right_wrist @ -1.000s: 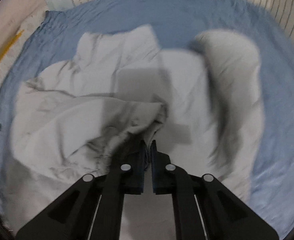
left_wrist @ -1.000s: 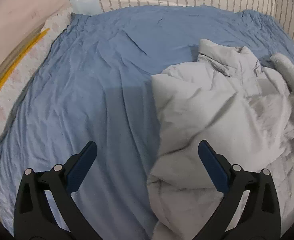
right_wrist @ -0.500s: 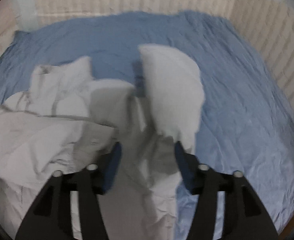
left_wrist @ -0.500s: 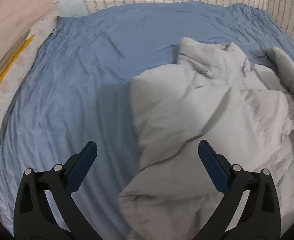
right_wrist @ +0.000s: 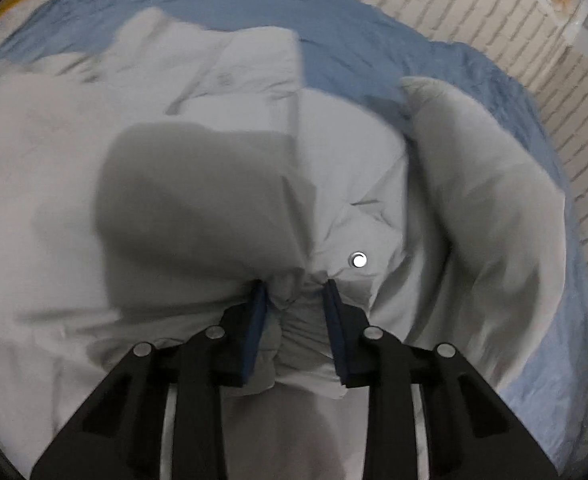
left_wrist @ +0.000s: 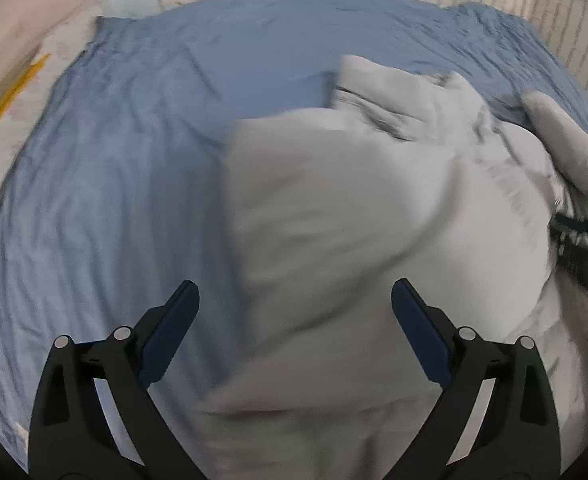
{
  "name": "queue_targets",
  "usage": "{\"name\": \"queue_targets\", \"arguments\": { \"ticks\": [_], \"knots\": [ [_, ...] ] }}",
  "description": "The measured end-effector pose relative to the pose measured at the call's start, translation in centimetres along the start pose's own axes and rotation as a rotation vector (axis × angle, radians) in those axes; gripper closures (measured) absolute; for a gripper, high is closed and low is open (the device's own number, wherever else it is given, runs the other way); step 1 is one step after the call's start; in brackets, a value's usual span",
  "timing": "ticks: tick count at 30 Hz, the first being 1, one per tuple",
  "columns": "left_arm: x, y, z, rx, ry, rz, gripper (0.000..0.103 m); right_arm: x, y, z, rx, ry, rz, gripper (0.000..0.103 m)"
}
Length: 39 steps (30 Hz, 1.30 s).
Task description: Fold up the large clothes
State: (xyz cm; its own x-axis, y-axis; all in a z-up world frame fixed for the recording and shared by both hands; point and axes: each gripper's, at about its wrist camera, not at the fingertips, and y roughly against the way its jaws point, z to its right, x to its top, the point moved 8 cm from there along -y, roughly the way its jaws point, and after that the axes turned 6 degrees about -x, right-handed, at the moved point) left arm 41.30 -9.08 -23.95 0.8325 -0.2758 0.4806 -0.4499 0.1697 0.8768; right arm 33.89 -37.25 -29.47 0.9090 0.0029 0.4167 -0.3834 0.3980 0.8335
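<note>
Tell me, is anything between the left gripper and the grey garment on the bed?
Nothing visible. The left gripper hangs open right over the grey garment on the blue sheet, with only air between.

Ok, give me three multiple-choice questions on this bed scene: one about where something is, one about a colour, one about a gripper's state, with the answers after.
1. Where does the pale grey garment lie?
A. on the bed sheet
B. on a chair
C. on the floor

2. What colour is the bed sheet?
A. red
B. blue
C. green

3. How stands the left gripper?
A. shut on cloth
B. wide open, holding nothing
C. out of view

Answers: 1 A, the garment spreads over the sheet; 2 B, blue shows all round it; 3 B, its fingers stand far apart above the cloth.
</note>
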Motion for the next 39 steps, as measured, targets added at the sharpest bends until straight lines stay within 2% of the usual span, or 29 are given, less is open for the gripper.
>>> {"name": "queue_targets", "arguments": {
  "ticks": [2,4,6,10,12,13,15,17,18,21,24,26,29,33,35,37,39],
  "knots": [
    [-0.2,0.2,-2.4,0.042,0.029,-0.014,0.007,1.4,-2.3,1.6,0.051,-0.102,-0.061,0.073],
    [-0.6,0.7,-3.8,0.041,0.065,-0.012,0.007,1.8,-2.9,2.3,0.098,-0.162,-0.107,0.073],
    [-0.9,1.1,-4.1,0.02,0.085,-0.006,0.007,0.8,-1.8,1.8,0.067,-0.134,-0.111,0.071],
    [-0.4,0.7,-2.6,-0.027,0.074,-0.004,0.007,-2.7,1.7,-0.6,-0.018,0.037,-0.053,0.07],
    [-0.1,0.2,-0.8,-0.063,0.044,-0.015,0.007,-3.4,3.1,-0.1,0.015,0.026,-0.042,0.071],
    [0.0,-0.1,0.2,-0.062,0.022,-0.022,0.008,-3.4,3.9,0.7,0.061,-0.022,-0.036,0.07],
    [0.4,-0.7,1.4,-0.052,-0.015,-0.032,0.018,-2.8,5.5,2.6,0.159,-0.137,-0.003,0.068],
    [0.8,-2.1,2.2,-0.031,-0.036,-0.06,0.037,-1.3,7.0,4.5,0.229,-0.262,0.058,0.049],
    [0.7,-2.9,2.3,-0.025,-0.035,-0.081,0.04,-0.6,7.2,4.7,0.257,-0.296,0.078,0.049],
    [0.1,-4.9,1.8,-0.014,0.006,-0.132,0.039,0.8,5.8,2.6,0.289,-0.294,0.055,0.049],
    [-0.5,-6.0,0.8,0.009,0.023,-0.148,0.031,1.1,2.3,0.1,0.294,-0.234,0.002,0.049],
    [-0.6,-6.6,0.2,-0.009,0.051,-0.161,0.024,0.8,1.1,-1.7,0.265,-0.187,-0.007,0.048],
    [-0.2,-7.8,-0.4,-0.008,0.076,-0.177,0.018,2.0,-0.8,-2.8,0.23,-0.129,-0.035,0.048],
    [0.6,-8.7,0.3,0.045,0.054,-0.179,0.018,2.9,-2.3,-2.9,0.253,-0.115,-0.108,0.047],
    [0.8,-8.1,1.0,0.08,0.025,-0.169,0.024,2.9,-2.1,-2.8,0.256,-0.1,-0.122,0.047],
    [0.5,-6.8,1.7,0.098,-0.001,-0.156,0.032,2.8,-0.7,-2.2,0.241,-0.084,-0.105,0.045],
    [0.0,-4.7,3.0,0.109,-0.036,-0.113,0.033,2.8,2.1,-1.2,0.247,-0.111,-0.032,0.043]
  ]
}}
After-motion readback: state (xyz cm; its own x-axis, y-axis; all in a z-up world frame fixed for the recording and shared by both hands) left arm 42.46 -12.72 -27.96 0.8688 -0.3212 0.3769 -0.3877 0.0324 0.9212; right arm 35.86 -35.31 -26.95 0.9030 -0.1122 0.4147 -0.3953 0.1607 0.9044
